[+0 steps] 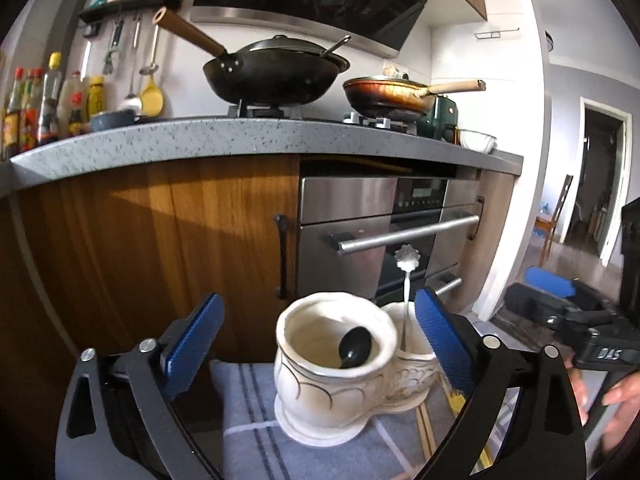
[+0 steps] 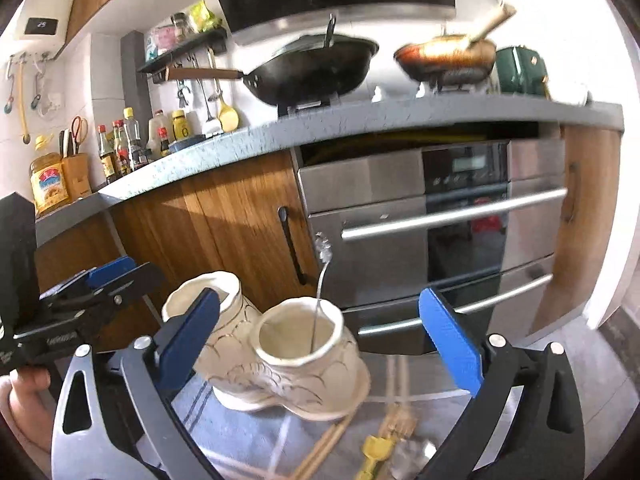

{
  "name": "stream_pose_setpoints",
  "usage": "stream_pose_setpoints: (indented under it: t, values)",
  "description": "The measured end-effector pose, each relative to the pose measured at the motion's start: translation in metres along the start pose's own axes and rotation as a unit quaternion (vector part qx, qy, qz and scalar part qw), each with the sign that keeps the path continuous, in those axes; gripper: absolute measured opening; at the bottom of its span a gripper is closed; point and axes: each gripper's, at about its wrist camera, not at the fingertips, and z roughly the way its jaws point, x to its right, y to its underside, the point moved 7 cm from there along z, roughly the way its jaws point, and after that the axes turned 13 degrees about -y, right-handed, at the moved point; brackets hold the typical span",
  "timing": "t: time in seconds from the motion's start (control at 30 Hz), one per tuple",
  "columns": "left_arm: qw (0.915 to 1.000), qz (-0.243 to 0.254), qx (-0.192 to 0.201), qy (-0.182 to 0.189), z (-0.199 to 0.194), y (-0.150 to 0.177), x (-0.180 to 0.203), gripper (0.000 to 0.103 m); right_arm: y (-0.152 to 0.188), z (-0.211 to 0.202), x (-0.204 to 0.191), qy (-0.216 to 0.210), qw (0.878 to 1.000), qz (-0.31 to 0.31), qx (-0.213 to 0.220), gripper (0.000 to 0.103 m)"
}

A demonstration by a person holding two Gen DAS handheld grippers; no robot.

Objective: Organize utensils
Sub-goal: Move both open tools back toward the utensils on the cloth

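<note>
A cream ceramic twin-pot utensil holder stands on a grey striped cloth. In its nearer pot lies a black spoon, bowl up. From the other pot rises a silver spoon with an ornate handle. My left gripper is open, its blue pads on either side of the holder and clear of it. In the right wrist view the holder sits between the wide-open jaws of my right gripper, untouched, with the silver spoon standing in the nearer pot. Wooden chopsticks and a yellow utensil lie on the cloth.
A wooden cabinet door and a steel oven stand just behind the holder, under a speckled grey countertop. On the stove sit a black wok and a frying pan. A hand holds the other gripper at right.
</note>
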Motion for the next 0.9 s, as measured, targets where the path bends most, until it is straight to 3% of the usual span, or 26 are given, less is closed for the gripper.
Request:
stream_pose_setpoints:
  t: [0.3, 0.4, 0.63, 0.9]
  values:
    - [0.9981, 0.045, -0.031, 0.031, -0.037, 0.014, 0.042, 0.098, 0.028, -0.045, 0.037, 0.069, 0.995, 0.047, -0.046, 0.098]
    - [0.9947, 0.052, -0.067, 0.057, -0.037, 0.041, 0.058, 0.098, 0.052, -0.057, 0.062, 0.100, 0.989, 0.091, -0.052, 0.098]
    - [0.9873, 0.055, -0.123, 0.085, -0.020, 0.107, 0.081, 0.098, 0.103, -0.056, 0.102, 0.143, 0.978, 0.117, -0.096, 0.098]
    - [0.9801, 0.085, -0.154, 0.092, -0.005, 0.138, 0.100, 0.098, 0.136, -0.044, 0.117, 0.159, 0.971, 0.097, -0.148, 0.098]
